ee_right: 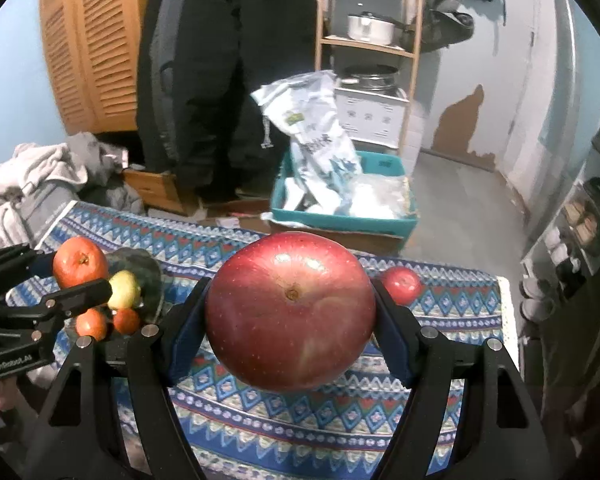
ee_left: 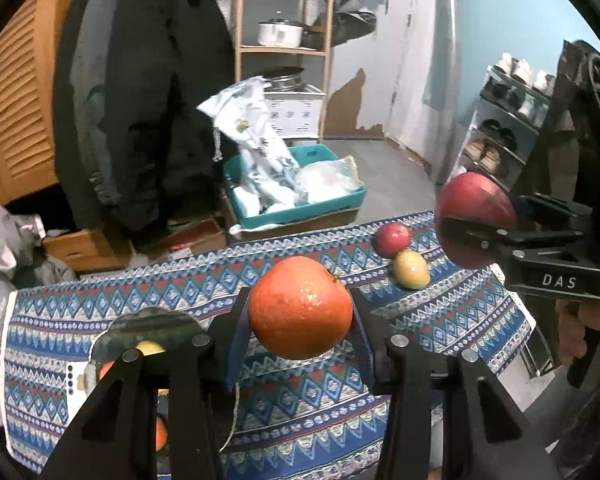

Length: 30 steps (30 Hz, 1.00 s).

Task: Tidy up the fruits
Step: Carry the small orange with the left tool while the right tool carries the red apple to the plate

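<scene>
My left gripper (ee_left: 300, 312) is shut on an orange (ee_left: 300, 307), held above the patterned tablecloth (ee_left: 440, 320). My right gripper (ee_right: 292, 312) is shut on a large red apple (ee_right: 290, 312), also lifted off the table; in the left wrist view that apple (ee_left: 474, 208) hangs at the right. A dark green bowl (ee_left: 156, 326) at the left holds a yellow fruit (ee_right: 124, 290) and small orange fruits (ee_right: 126, 320). On the cloth lie a small red apple (ee_left: 393, 238) and a yellow-green fruit (ee_left: 411, 269) beside it.
Beyond the table's far edge a teal crate (ee_left: 320, 204) with white bags sits on the floor. A black coat (ee_left: 148, 100) hangs behind, next to a wooden shelf (ee_left: 284, 48) with pots. A shoe rack (ee_left: 500, 132) stands right. A hand (ee_left: 576, 328) grips the right tool.
</scene>
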Tool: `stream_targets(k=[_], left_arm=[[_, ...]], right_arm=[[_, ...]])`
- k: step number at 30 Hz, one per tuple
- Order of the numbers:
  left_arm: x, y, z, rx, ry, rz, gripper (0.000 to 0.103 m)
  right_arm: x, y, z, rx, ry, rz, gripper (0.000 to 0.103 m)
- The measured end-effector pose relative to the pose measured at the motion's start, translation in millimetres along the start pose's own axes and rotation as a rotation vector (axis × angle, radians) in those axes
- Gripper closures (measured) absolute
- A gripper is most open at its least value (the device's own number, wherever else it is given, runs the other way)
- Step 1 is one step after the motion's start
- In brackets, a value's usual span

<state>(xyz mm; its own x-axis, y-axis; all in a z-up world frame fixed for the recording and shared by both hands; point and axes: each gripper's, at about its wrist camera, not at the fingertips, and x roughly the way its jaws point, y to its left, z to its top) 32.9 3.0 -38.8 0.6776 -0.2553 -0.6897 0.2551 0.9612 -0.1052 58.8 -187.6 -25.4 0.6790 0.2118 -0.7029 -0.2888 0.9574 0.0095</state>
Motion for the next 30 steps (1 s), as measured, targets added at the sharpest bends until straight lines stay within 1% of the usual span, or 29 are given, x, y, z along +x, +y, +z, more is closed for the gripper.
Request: stream_targets(k=[2,5,12,21,25,30], left_arm=[[-2,11,-3,-0.028,0.004,0.007,0.057],[-4,23,-8,-0.039,0.006,0.031,0.057],[-11,60,-18,-0.1,0.012,0.068,0.057],[-11,114,-34,-0.219,0.034,0.111,0.057],[-11,131,-42,-0.244,0.039,0.132,0.057],[-5,150,-56,-0.274,0.063,0.151,0.057]], right_arm=[[4,8,2,-0.007,0.003,0.02,0.028],[12,21,6,-0.017,0.012,0.049,0.028],[30,56,15,-0.044,0.033,0.1,0.028],[52,101,25,-0.088,0.06,0.163,0.028],[63,119,29,-0.104,0.075,0.185,0.028],[78,138,32,-0.112,0.098,0.216,0.028]])
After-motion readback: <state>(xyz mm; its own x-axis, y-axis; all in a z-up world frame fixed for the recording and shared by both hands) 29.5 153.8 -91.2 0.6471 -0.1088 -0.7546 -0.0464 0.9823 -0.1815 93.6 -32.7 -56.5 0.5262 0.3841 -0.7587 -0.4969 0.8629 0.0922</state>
